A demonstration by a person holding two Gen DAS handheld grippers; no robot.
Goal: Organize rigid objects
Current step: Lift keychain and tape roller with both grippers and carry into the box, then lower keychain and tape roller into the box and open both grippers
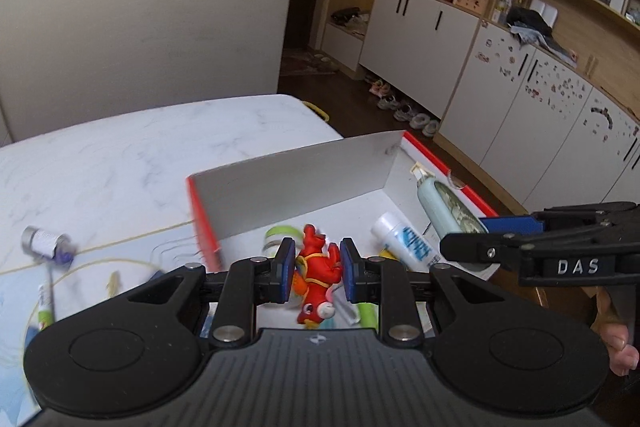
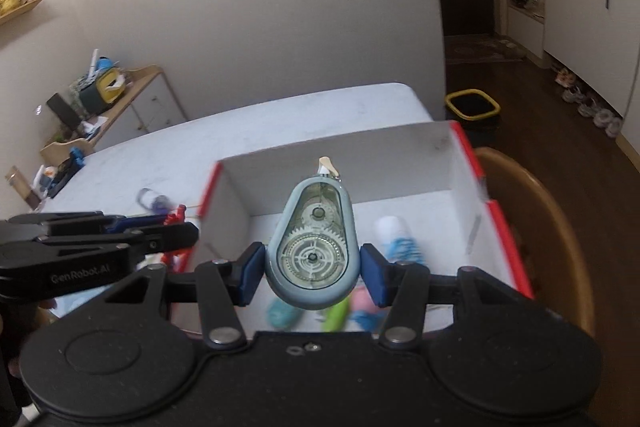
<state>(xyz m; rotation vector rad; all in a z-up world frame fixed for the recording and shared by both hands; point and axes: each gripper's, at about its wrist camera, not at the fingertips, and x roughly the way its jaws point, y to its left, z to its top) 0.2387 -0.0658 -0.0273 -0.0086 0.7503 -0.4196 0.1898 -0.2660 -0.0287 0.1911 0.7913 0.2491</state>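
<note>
A white marbled table (image 1: 120,151) stands beside a plain pale wall, in a room with a dark wood floor. Along the far side run white cupboards (image 1: 420,27) under open shelves crowded with small goods, and shoes (image 1: 404,111) are lined up on the floor below them.

At the table's right edge sits an open box (image 1: 296,187), white inside with red outer walls. In it lie a white tube with blue print (image 1: 408,237) and several blurred things in green, pink and turquoise.

The left gripper (image 1: 317,265) has its blue pads pressed on a red toy figure (image 1: 318,267), held above the box's near-left corner. The right gripper (image 2: 312,269) clamps a pale blue correction-tape dispenser (image 2: 312,247) with clear gears, its tip pointing at the far wall of the box, over the box's middle.

Only the left wrist view shows a small silver-capped bottle (image 1: 44,241) lying on a printed mat near the table's left edge, and fingertips (image 1: 622,351) behind the right gripper. Only the right wrist view shows a yellow-rimmed bin (image 2: 474,107) on the floor past the table's far corner, a low cabinet (image 2: 132,99) with clutter by the wall, and a tan curved chair back (image 2: 540,211) beside the box.
</note>
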